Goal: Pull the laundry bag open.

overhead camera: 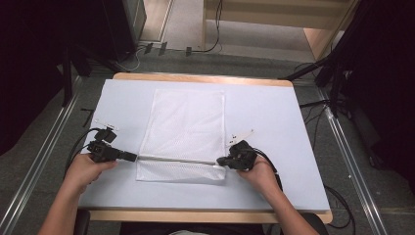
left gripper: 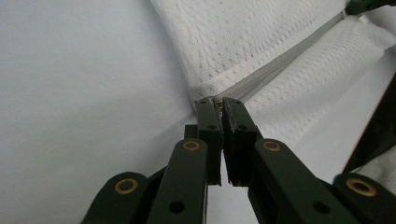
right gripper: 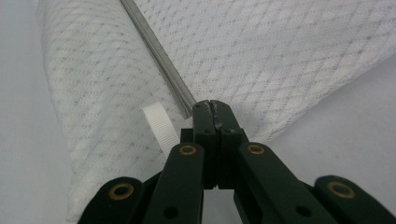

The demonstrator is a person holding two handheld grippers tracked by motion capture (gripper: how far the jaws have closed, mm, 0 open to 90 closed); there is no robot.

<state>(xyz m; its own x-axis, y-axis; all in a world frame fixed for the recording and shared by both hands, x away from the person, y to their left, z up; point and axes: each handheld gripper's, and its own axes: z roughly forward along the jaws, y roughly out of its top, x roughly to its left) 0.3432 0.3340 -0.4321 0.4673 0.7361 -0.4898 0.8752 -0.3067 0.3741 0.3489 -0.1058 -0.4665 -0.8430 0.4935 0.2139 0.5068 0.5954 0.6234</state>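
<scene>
A white mesh bag lies flat on the pale table, with a grey zipper running across its near end. My left gripper is shut on the zipper's left end at the bag's edge; in the left gripper view its tips pinch the spot where the zipper meets the mesh. My right gripper is shut on the zipper's right end. Its tips close on the zipper, beside a small white ribbon loop on the mesh.
The table's wooden front edge is close to the person's forearms. Cables trail off both grippers over the table sides. Dark stands and floor rails flank the table. The other gripper's tip peeks in at the far zipper end.
</scene>
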